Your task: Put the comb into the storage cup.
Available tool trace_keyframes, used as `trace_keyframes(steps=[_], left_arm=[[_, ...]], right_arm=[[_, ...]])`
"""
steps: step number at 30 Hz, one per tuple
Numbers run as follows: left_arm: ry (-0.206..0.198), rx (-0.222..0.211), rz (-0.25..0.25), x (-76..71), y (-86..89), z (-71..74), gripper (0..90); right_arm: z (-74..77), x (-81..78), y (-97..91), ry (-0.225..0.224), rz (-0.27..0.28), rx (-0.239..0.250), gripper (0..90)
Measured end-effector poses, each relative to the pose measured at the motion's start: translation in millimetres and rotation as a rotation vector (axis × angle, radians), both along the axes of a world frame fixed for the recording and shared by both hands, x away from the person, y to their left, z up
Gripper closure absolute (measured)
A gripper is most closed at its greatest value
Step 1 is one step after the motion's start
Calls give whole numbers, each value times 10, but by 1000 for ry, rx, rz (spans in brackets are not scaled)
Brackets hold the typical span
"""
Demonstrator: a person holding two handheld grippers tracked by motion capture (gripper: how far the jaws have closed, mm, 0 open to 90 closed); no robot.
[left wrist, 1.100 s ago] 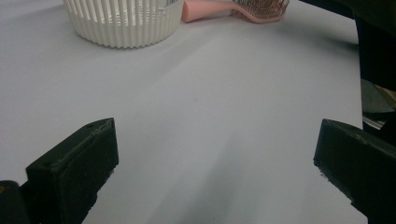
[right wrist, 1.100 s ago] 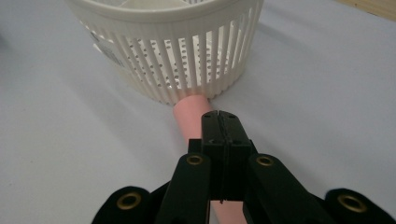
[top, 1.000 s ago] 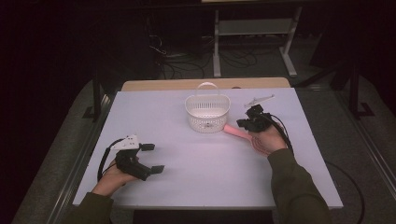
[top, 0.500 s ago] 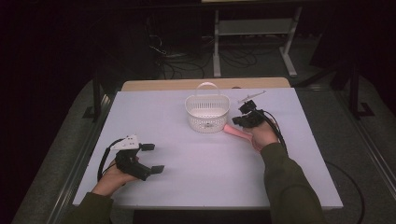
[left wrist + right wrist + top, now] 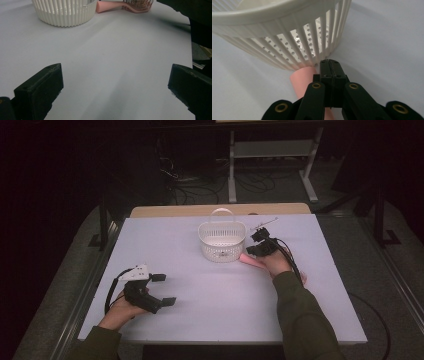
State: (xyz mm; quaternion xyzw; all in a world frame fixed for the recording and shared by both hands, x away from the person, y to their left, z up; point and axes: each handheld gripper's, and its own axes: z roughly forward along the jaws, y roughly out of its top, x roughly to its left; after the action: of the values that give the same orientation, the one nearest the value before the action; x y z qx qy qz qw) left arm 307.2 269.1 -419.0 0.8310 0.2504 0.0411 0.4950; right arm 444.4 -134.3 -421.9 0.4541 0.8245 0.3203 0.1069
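**White tabletop, three items**

Table point(image 5: 210, 315) w/ pale white top. White slotted basket point(image 5: 221, 241) stands just left of right gripper point(image 5: 256, 251). Pink hairbrush point(image 5: 251, 261) lies flat under that gripper, handle end touching basket base. Thin stick-like item point(image 5: 264, 223), too small to ID, lies just beyond the gripper.

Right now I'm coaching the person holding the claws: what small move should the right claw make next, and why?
Probably open the right claw: its jaws are pressed together with nothing between them, directly above the pink plastic hairbrush handle, which lies against the white slotted plastic basket. Open jaws could then lower around the handle.
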Motion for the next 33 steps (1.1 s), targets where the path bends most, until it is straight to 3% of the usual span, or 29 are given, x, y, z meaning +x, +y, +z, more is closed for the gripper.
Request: trace_keyframes(steps=[16, 33], left_arm=[[0, 0, 0, 3, 3, 1, 0], [0, 2, -7, 0, -5, 2, 0]], right_arm=[[-58, 27, 20, 26, -6, -8, 891], [-43, -34, 62, 49, 27, -11, 891]])
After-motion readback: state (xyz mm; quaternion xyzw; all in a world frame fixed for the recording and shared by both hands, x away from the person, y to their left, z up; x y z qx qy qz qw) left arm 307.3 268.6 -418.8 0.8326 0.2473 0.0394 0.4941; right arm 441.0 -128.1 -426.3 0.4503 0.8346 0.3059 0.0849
